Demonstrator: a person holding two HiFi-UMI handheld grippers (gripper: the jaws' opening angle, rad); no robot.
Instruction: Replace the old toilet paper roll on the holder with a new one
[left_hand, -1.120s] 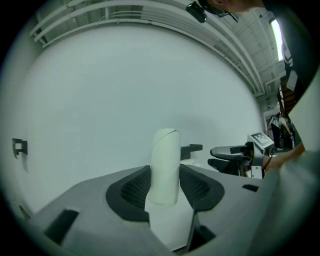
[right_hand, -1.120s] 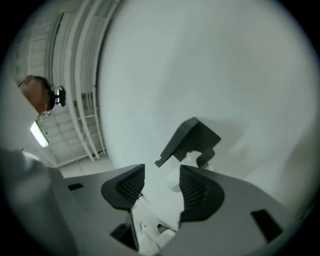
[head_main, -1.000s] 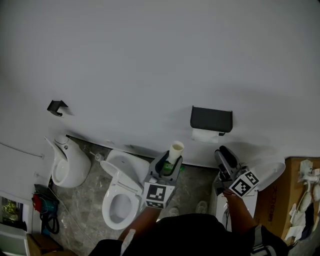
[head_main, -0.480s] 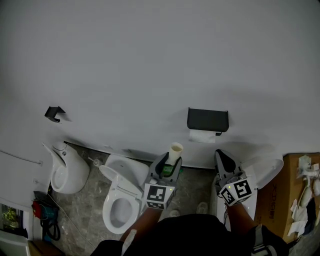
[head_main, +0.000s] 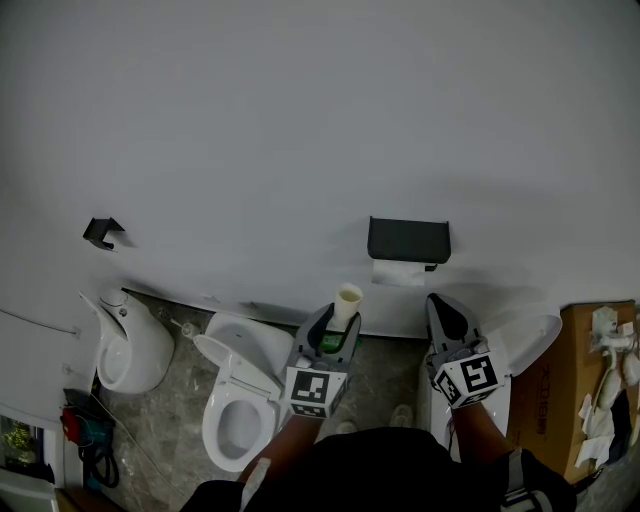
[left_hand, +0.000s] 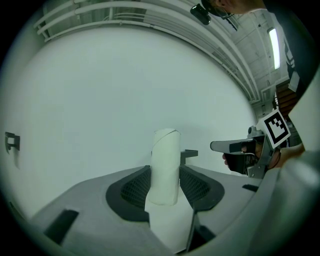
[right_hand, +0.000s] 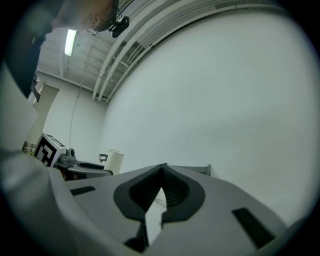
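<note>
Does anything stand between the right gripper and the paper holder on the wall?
Nothing visible does. The shut right gripper sits below the black holder and the white paper under it, with only bare wall between. The cardboard tube held in the left gripper stands off to the left.

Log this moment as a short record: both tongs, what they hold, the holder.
left tongs: shut on an upright cardboard tube
right tongs: shut, nothing in them
holder: black, on the wall, white paper showing under it
toilet: on the floor, left of both tongs
</note>
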